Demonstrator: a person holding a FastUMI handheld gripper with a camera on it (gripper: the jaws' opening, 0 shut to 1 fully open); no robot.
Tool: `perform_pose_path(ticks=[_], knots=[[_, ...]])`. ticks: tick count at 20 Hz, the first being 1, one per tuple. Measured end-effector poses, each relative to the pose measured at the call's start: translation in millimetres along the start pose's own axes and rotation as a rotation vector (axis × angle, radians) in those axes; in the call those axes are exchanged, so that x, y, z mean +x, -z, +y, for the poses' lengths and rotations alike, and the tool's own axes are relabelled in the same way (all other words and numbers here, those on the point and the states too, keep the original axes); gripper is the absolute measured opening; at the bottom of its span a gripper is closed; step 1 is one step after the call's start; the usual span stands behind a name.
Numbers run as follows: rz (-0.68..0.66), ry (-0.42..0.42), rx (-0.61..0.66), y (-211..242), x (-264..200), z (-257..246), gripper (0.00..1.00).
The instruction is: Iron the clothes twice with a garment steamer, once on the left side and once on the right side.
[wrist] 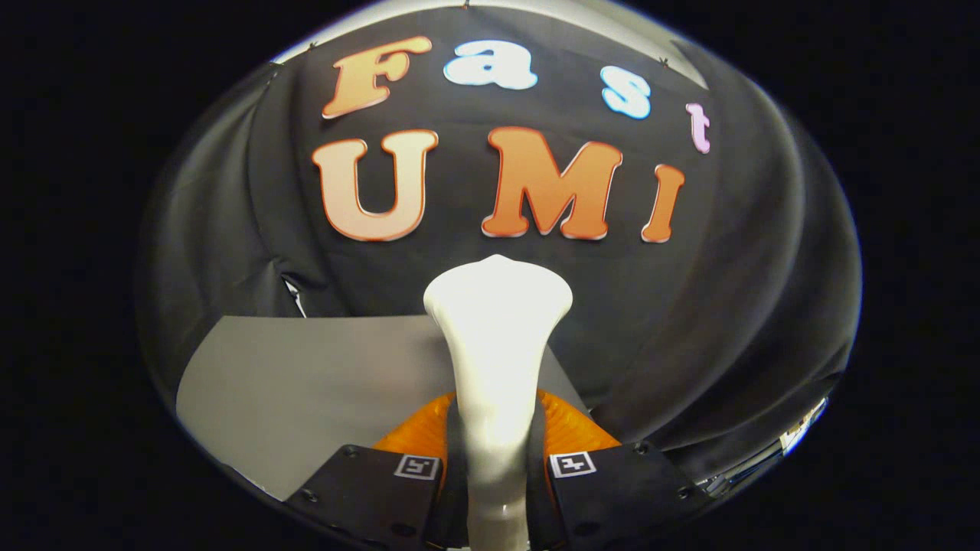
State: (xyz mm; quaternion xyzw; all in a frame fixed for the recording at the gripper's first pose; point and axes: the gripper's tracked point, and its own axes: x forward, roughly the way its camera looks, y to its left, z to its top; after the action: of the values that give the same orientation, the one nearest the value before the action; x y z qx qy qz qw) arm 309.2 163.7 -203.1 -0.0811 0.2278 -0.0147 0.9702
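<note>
The garment steamer (496, 360) is the white thing right in the middle. It has a thin neck that gets wide at the top, like a little trumpet. The neck runs down between the two fingers, and the wide head sticks out well beyond them.

The gripper (496, 463) has its two fingers pressed on the neck of the steamer, one on each side. So the steamer is held tight and lifted up.

Just behind the steamer's neck, close to the fingers, there is something orange (570, 428). I cannot tell what it is. It could be part of the clothes or something else.

Beside the steamer, on one side and lower down, lies a flat grey table top (306, 383). Behind the steamer hangs the black cloth wall (766, 306) of the booth. The steamer's head points up at that wall, not down at any clothes.

I think the picking-up step is done, and the ironing pass is not yet going on here. I cannot tell if any side has been ironed.

The next move needs the steamer's wide head to be turned and brought to the clothes. Then it should slide slowly along one side, and after that along the other side. The fingers must keep a firm hold so the smooth neck does not slip.
</note>
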Motion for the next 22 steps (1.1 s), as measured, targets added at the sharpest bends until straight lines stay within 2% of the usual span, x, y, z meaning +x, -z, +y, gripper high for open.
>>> perform_pose_path(ticks=[7, 15, 22], knots=[[-0.188, -0.114, 0.05, -23, -108, -1, 0.38], [-0.385, -0.145, 0.026, -61, -228, -51, 0.38], [-0.456, -0.089, 0.069, -75, -281, -143, 0.37]])
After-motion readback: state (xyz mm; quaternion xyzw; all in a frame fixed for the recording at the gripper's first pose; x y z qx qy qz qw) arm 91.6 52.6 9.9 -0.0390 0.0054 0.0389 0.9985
